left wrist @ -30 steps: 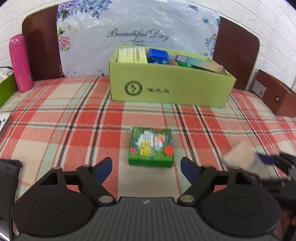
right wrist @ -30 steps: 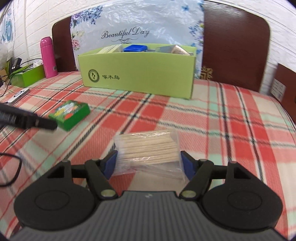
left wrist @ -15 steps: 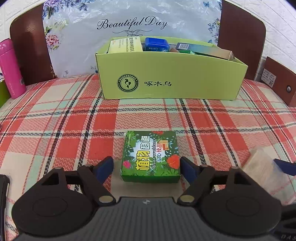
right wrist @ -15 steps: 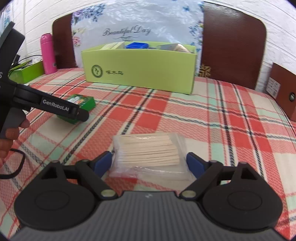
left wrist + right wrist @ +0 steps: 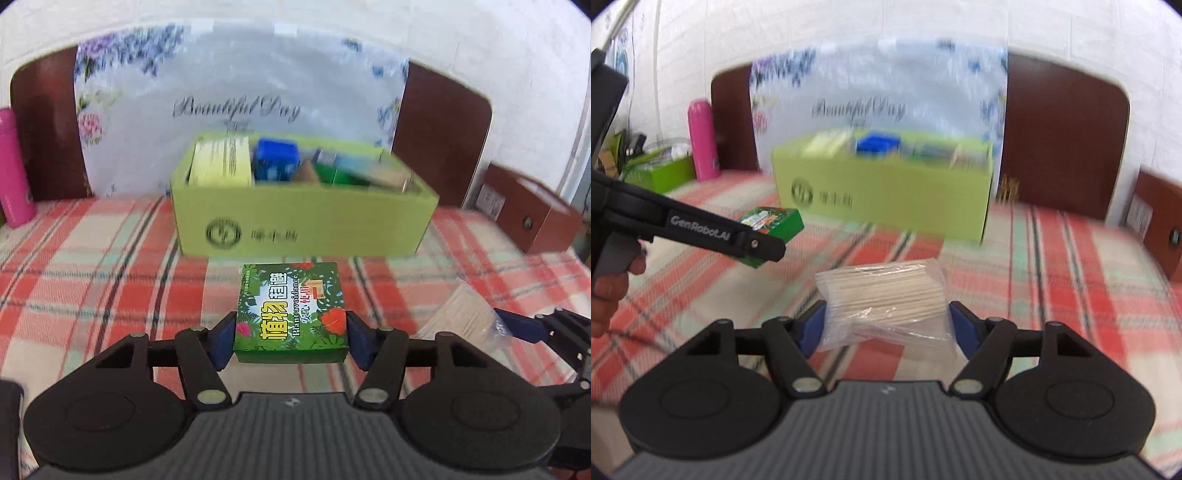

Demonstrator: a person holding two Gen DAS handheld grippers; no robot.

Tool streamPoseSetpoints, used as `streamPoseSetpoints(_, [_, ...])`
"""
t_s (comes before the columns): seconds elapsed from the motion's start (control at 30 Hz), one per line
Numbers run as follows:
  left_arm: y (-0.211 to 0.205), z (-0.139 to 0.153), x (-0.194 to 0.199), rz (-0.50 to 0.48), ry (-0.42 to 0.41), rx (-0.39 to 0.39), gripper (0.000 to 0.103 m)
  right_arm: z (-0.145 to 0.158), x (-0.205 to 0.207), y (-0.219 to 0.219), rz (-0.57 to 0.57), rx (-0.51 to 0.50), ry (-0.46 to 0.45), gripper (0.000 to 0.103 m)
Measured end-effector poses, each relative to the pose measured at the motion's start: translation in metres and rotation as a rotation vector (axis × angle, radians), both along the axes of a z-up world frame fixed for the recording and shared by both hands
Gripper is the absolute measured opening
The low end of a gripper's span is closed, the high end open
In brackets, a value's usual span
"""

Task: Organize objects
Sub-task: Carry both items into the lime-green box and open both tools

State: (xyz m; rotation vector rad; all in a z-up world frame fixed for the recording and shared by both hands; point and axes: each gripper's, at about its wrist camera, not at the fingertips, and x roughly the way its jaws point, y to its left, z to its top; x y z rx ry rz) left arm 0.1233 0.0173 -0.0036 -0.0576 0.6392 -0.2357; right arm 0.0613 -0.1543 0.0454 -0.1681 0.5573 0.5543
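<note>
A small green box with a leaf print [image 5: 291, 314] sits between the blue pads of my left gripper [image 5: 290, 341]. Its jaws are closing and press on both sides of the box, which hangs above the plaid cloth [image 5: 110, 295]. In the right wrist view the same green box [image 5: 775, 221] shows at the tip of that gripper, off the cloth. My right gripper [image 5: 886, 325] is closing on a clear bag of wooden sticks [image 5: 886, 291], with both pads against it. The open yellow-green cardboard box [image 5: 303, 229], holding several packets, stands straight ahead.
A pink bottle [image 5: 13, 173] stands far left, with a green tray [image 5: 665, 173] beside it. A brown wooden box [image 5: 535, 221] sits at the right edge. A floral bag [image 5: 236, 92] leans on the dark headboard behind the cardboard box. A person's hand [image 5: 605, 291] holds the left gripper.
My left gripper came up to the green box, shut on it and lifted it. The right gripper narrowed on the bag of sticks and raised it. Both views now look higher over the cloth.
</note>
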Motion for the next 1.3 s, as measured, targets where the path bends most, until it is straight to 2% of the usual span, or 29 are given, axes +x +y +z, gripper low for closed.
streamPoseSetpoints(0.23, [-0.01,0.051,0.033,-0.005,-0.128,-0.038,0.063,0.048,0.047,0.01,-0.014,0.039,-0.174,0.07])
streamPoseSetpoints(0.37, [-0.017,0.063,0.066,0.015,-0.157,-0.054,0.063,0.063,0.082,0.02,-0.057,0.033,-0.264,0.07])
streamPoseSetpoints(0.47, [-0.016,0.063,0.091,0.039,-0.15,-0.063,0.063,0.063,0.112,0.027,-0.083,0.036,-0.274,0.07])
streamPoseSetpoints(0.7, [-0.015,0.053,0.132,0.056,-0.156,-0.051,0.063,0.039,0.162,0.055,-0.094,-0.026,-0.305,0.071])
streamPoseSetpoints(0.77, [-0.015,0.045,0.138,0.05,-0.167,-0.043,0.072,0.03,0.173,0.065,-0.082,-0.034,-0.298,0.076])
streamPoseSetpoints(0.8, [-0.014,0.04,0.139,0.055,-0.165,-0.032,0.084,0.025,0.176,0.07,-0.057,-0.043,-0.293,0.09])
streamPoseSetpoints(0.83, [-0.014,0.036,0.137,0.067,-0.163,-0.018,0.085,0.02,0.177,0.074,-0.038,-0.06,-0.287,0.097])
streamPoseSetpoints(1.03, [-0.001,0.03,0.12,0.091,-0.184,-0.028,0.085,0.004,0.15,0.078,-0.032,-0.142,-0.396,0.103])
streamPoseSetpoints(1.3, [0.001,0.051,0.089,0.144,-0.186,-0.003,0.088,0.023,0.127,0.062,-0.083,-0.116,-0.377,0.103])
